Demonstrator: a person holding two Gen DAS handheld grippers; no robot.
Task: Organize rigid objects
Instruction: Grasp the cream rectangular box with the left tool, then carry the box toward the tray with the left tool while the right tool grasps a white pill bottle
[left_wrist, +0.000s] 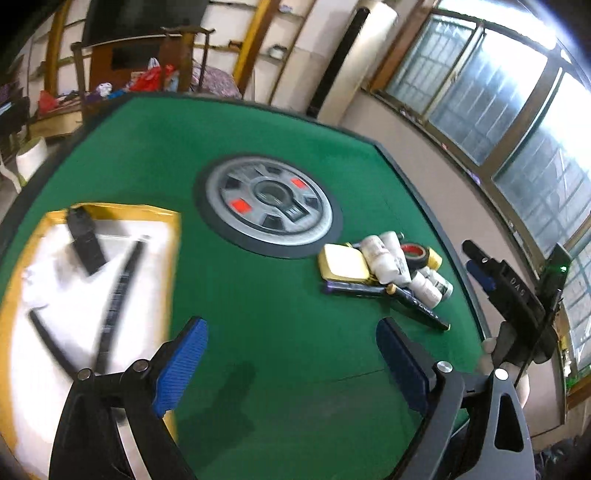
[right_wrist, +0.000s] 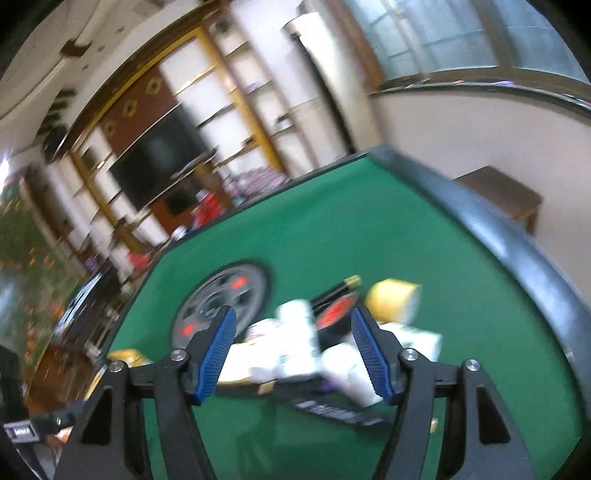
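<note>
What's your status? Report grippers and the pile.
Left gripper open, empty. Right gripper open, facing pile of white bottles. Nothing held. Path clear.

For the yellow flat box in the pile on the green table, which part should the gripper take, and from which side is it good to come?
Grip the yellow flat box across its two short edges, coming from above on its left side. It lies flat on the green table, and that side is free; the white bottles lean against its right edge, and a dark pen lies along its near edge.

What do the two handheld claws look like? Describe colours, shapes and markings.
Each claw, left and right, has black angular arms with silver round bolts at the joints and two flat fingers faced with ribbed blue pads. No cables or sleeves show.
</note>
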